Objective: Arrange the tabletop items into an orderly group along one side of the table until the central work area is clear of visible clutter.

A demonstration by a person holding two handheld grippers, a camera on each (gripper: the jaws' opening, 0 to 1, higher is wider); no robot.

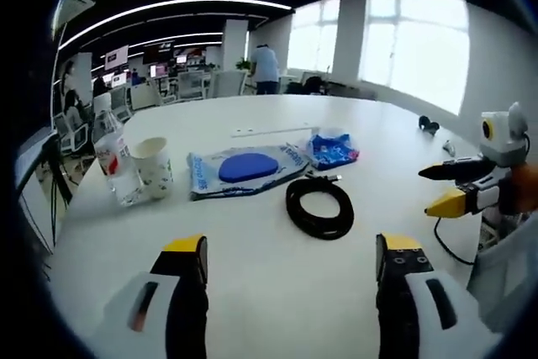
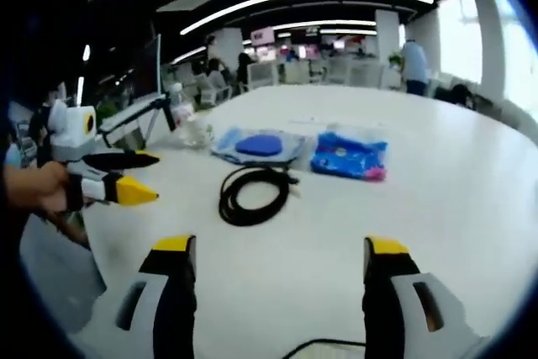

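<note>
Hovering above the table (image 1: pixel 277 292) with jaws spread and gripping nothing: left gripper (image 1: pixel 290 271). Likewise hanging wide apart and empty: right gripper (image 2: pixel 273 271). Lying coiled just ahead, mid-table: black cable (image 1: pixel 319 205). Sitting beyond it: clear bag (image 1: pixel 244 170) holding a blue pad (image 1: pixel 248 166), blue packet (image 1: pixel 332 149) just beside. Standing together near the left edge: bottle (image 1: pixel 113 161) and paper cup (image 1: pixel 153 166).

Far ahead of the left gripper (image 1: pixel 290 250) stands a person in a light blue shirt (image 1: pixel 266 67). Big bright windows (image 1: pixel 412 44) are ahead on its right. Long white light strips (image 1: pixel 168 7) curve high above. A dark flat screen (image 2: pixel 145 65) stands ahead-left of the right gripper (image 2: pixel 273 245).
</note>
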